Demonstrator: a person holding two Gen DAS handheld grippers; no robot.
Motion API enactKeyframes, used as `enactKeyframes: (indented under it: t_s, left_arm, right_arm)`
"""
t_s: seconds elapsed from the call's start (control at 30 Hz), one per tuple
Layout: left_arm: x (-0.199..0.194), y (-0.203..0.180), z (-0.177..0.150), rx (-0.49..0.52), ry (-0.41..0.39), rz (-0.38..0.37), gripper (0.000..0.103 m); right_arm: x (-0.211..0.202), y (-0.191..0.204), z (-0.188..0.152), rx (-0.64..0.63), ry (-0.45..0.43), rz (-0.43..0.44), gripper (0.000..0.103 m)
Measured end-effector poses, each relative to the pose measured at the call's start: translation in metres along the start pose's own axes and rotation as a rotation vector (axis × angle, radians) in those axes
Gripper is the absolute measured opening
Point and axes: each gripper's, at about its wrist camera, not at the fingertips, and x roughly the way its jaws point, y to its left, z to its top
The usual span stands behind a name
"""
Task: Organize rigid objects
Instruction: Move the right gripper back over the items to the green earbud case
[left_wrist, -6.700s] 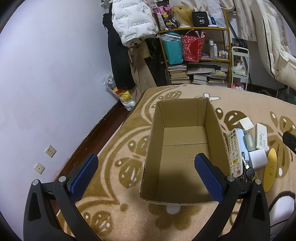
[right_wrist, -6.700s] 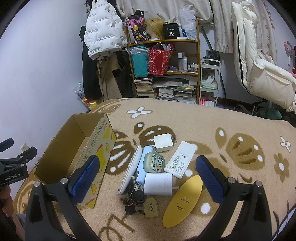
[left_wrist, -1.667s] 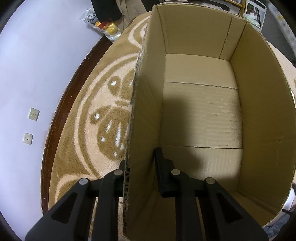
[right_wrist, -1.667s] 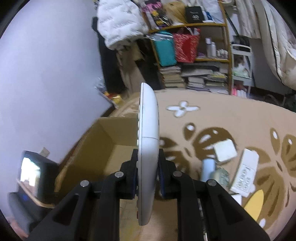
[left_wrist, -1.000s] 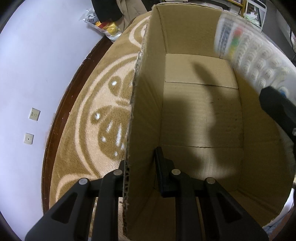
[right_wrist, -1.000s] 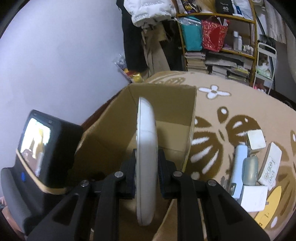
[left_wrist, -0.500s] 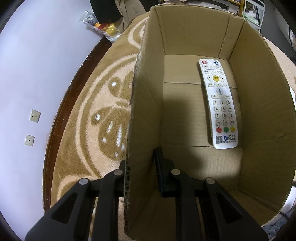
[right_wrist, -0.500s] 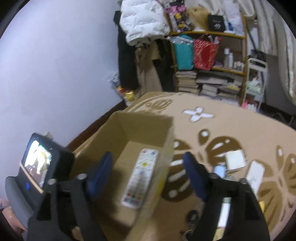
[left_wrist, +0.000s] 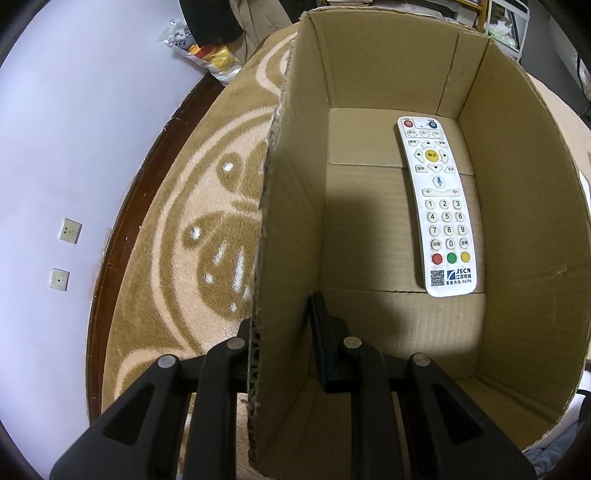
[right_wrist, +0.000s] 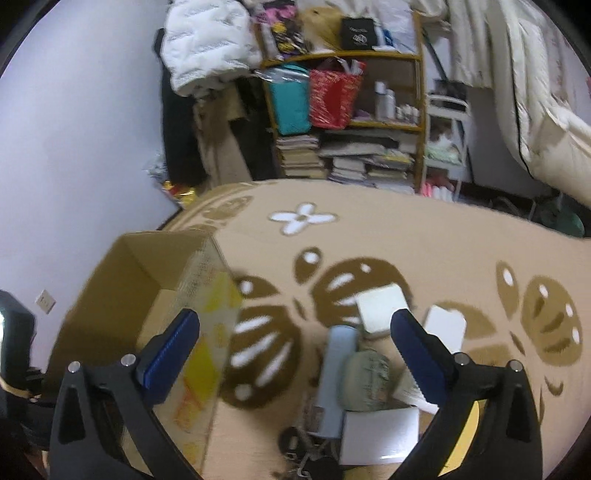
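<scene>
A white puffer jacket (right_wrist: 207, 40) is hanging beside the wooden shelf (right_wrist: 415, 92), where a teal bag (right_wrist: 290, 99) and red bag (right_wrist: 332, 99) are sitting above stacked books (right_wrist: 354, 162). Two wall sockets (left_wrist: 70, 230) are showing by the carpet (left_wrist: 177, 236).

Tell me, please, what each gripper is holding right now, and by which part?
The left gripper is shut on the cardboard box, pinching its left side wall at the top edge. The right gripper is open and holds nothing.
</scene>
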Motion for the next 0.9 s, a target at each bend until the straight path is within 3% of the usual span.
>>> enactKeyframes:
  t_s: [0.43, 0.57, 0.83, 0.9]
  left_arm:
    - [-0.001, -0.004, 0.000, 0.008, -0.003, 0.007, 0.019]
    - [-0.001, -0.004, 0.000, 0.007, -0.003, 0.006, 0.019]
    - [-0.003, -0.005, 0.000, 0.008, -0.007, 0.011, 0.019]
    - [-0.003, -0.005, 0.000, 0.007, -0.006, 0.010, 0.019]
  right_arm:
    - [0.036, -0.049, -0.025, 0.170, 0.131, -0.021, 0.103]
    - [0.046, -0.063, -0.033, 0.227, 0.178, -0.009, 0.090]
    - [0.050, -0.071, -0.038, 0.265, 0.199, -0.015, 0.089]
    - [0.050, -0.071, -0.037, 0.265, 0.199, -0.018, 0.083]
